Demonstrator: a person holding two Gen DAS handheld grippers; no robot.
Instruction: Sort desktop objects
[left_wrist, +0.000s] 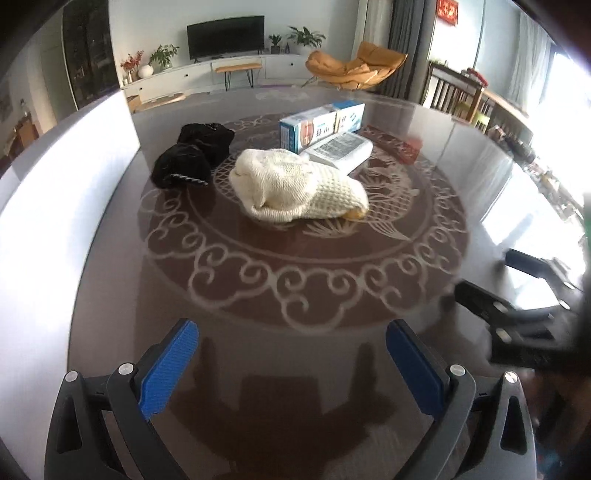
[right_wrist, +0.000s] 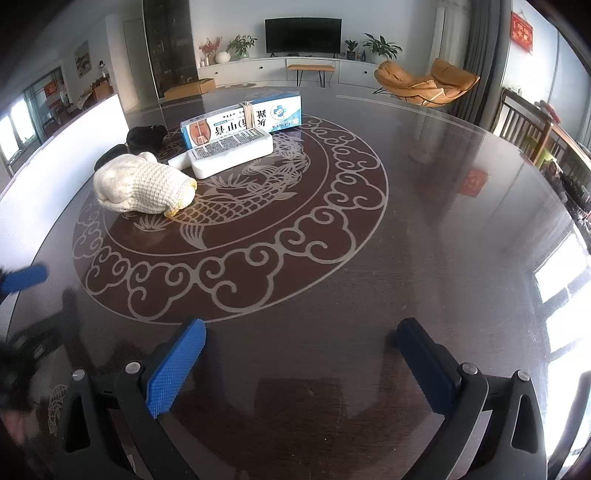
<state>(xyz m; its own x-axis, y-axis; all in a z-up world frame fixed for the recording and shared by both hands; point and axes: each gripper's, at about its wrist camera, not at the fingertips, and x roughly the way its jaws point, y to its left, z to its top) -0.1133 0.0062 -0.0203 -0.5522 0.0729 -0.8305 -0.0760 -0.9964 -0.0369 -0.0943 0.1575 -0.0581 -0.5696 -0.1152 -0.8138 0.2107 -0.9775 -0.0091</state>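
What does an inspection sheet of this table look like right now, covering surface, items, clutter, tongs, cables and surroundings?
Surface: dark glossy round table with a pale scroll-and-fish pattern.
Job's things: cream knitted cloth bundle; black fabric bundle; blue-and-white cardboard box; white rectangular printed pack lying against the box.
Clutter: nothing seen.
Tongs: left tongs open, empty; right tongs open, empty.
Cables: nothing seen.
Surroundings: black television, orange lounge chair, potted plants.

The counter (right_wrist: 424, 221) looks dark, glossy and mirror-smooth. The cream cloth (left_wrist: 299, 184) is a coarse waffle knit, the black cloth (left_wrist: 195, 155) soft and matt, the blue-and-white box (right_wrist: 240, 120) printed cardboard.
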